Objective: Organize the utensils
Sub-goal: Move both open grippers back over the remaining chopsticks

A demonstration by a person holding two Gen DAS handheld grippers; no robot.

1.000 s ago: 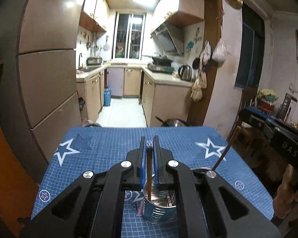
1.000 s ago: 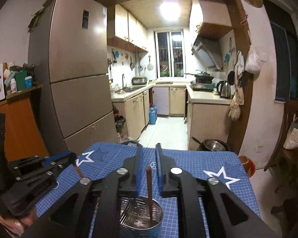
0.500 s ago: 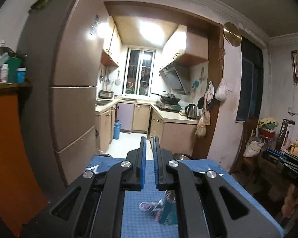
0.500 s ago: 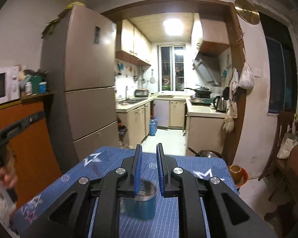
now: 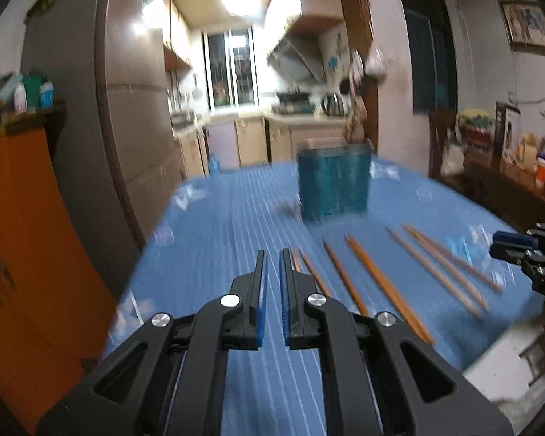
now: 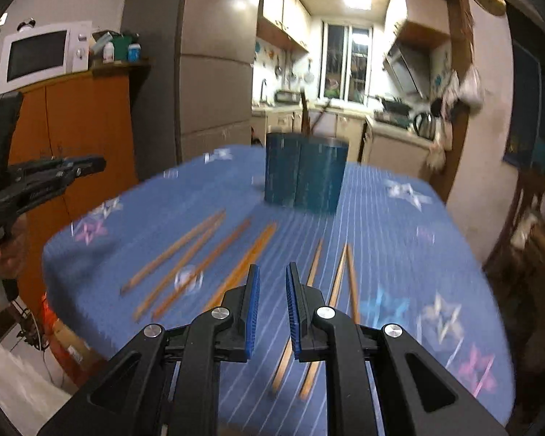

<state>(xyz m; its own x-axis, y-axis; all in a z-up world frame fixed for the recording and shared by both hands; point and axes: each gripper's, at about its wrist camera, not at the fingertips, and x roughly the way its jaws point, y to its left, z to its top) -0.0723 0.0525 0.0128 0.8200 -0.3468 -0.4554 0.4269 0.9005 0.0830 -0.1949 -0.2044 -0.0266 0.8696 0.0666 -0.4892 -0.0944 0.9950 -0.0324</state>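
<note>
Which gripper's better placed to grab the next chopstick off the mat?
Roughly even, slight edge right. The right gripper has chopsticks running under its fingers. The left gripper sits at the row's edge, its nearest stick just beside it. Both carry nothing.

The right gripper is hanging over the blue table with nothing between its blue pads. Wooden chopsticks are lying flat on the table. A shiny can is standing farther back with sticks poking out. The left gripper is showing at the left edge, held by a hand.
</note>
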